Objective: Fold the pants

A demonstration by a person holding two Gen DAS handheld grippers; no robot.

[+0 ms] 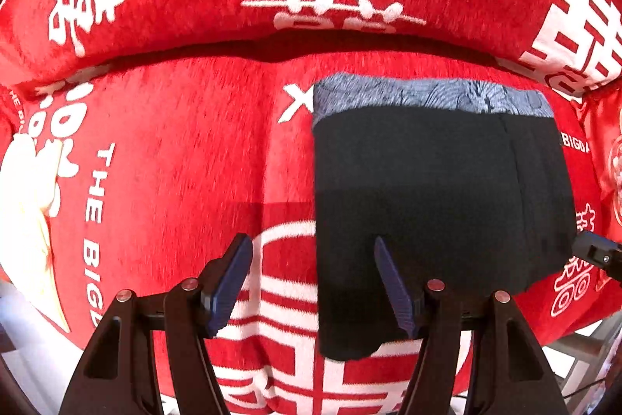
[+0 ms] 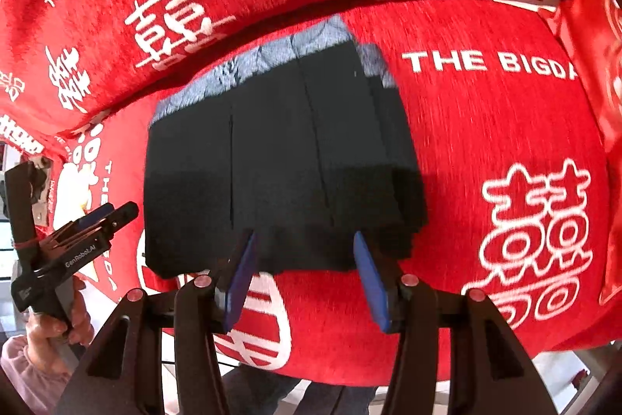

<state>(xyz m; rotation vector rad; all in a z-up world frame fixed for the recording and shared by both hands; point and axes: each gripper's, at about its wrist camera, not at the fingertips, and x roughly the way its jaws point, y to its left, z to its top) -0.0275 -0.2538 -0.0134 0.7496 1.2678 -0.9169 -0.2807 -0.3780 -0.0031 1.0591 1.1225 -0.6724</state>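
The dark navy pants (image 1: 435, 205), folded into a compact rectangle with a pale grey patterned waistband (image 1: 427, 96) along the far edge, lie flat on a red plush blanket printed with white characters (image 1: 186, 150). Seen from the left tool (image 1: 313, 273), the bundle sits ahead and to its right, the near left corner passing under the right blue pad (image 1: 392, 286). From the right tool (image 2: 303, 269), the bundle lies straight ahead, its near edge just beyond the fingertips.

Both tools stand released, jaws apart with nothing between the pads; no cloth is pinched in either view. The left tool also shows at the left of the right wrist view, held in a person's hand (image 2: 58, 321) clear of the fabric.

The folding looks finished or nearly so: the edges are fairly square and the layers lie stacked. The next move probably calls only for drawing both tools away without snagging the near hem, or for one more fold across the middle if a smaller bundle is wanted.
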